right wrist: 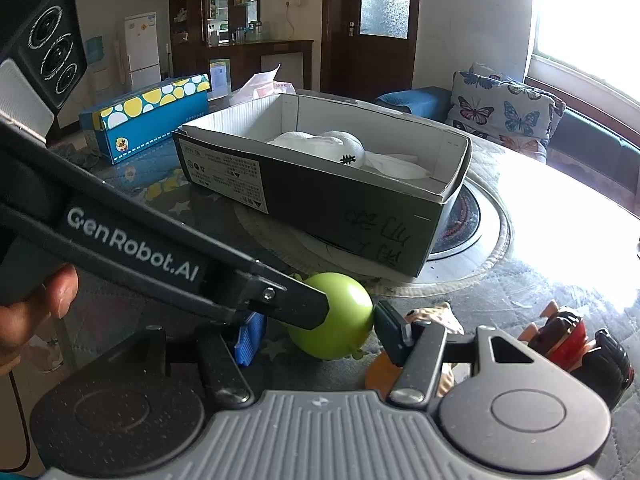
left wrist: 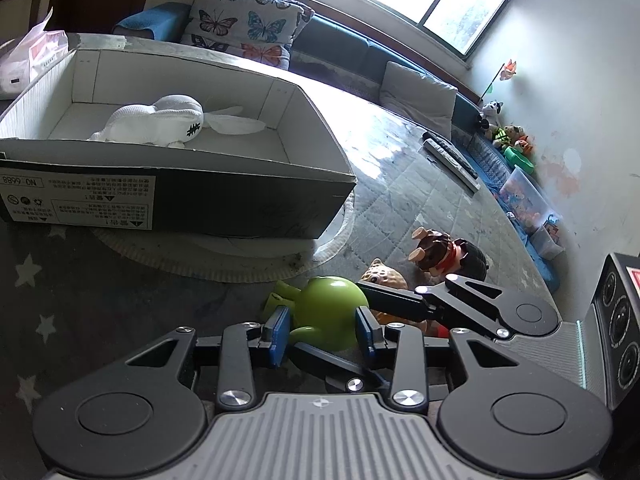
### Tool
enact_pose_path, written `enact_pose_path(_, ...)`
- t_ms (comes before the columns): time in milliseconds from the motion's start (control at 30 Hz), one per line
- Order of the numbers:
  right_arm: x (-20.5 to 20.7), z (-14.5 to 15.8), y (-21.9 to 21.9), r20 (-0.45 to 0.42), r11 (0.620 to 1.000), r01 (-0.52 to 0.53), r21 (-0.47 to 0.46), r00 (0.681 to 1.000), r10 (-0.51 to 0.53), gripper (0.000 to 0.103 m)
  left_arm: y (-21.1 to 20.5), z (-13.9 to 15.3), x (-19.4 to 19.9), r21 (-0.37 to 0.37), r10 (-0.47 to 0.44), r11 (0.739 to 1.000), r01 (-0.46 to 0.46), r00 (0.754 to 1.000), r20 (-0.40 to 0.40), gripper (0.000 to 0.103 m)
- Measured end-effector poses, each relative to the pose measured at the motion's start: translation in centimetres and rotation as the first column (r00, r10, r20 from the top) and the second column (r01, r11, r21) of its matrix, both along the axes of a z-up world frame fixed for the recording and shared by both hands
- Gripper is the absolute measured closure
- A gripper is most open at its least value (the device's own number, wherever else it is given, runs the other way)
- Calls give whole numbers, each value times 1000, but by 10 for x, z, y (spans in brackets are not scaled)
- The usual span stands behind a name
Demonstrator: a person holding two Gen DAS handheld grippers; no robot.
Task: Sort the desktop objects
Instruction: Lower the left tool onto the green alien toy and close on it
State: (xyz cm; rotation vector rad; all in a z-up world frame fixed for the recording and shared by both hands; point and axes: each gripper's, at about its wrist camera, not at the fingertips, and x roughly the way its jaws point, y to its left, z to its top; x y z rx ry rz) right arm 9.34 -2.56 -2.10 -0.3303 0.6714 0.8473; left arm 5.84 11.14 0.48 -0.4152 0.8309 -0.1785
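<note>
- Left wrist view:
  - The left hand-held gripper stands fairly wide. Its ribbed blue pads flank the green toy and seem just clear of its sides.
  - The green toy is smooth, glossy and rounded, with small stubby limbs on its left. It sits near the front of the surface, in front of the box.
  - The right hand-held gripper comes in from the right. One black finger is against the toy's far side and the other runs along its near side, so it holds the toy.
  - Just right of the toy are a tan, bumpy toy and a brown horned figure.
  - The dark cardboard box at far left is open, with pale inner walls. A white knitted soft toy lies in it.
  - The box rests on a round woven mat, and the surface cover looks quilted.
- Right wrist view:
  - The right hand-held gripper has its right pad on the green toy. Its left blue pad is partly hidden by a black finger of the left one.
  - The box lies beyond the toy, with the white knitted soft toy inside.
  - A long blue carton with white and yellow dots sits at far left.
  - A person's hand shows at the left edge.
</note>
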Motion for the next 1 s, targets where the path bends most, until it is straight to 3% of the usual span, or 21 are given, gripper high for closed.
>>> enact_pose_path(400,0,2,-3,-7,1000,-6,10,1000,6,43,12,1,-1,-38,16,999,-16,1000,5,63)
enact_pose_path(667,-1,3,-5,-12,1000,-13,15,1000,13,44,23,-8,7,-145,17,989,-20,1000,-23,63)
enact_pose_path(1000,-1,2,-3,-8,1000,-18,8,1000,18,44,28,-13,15,-199,25,980,-29,999,-26,62)
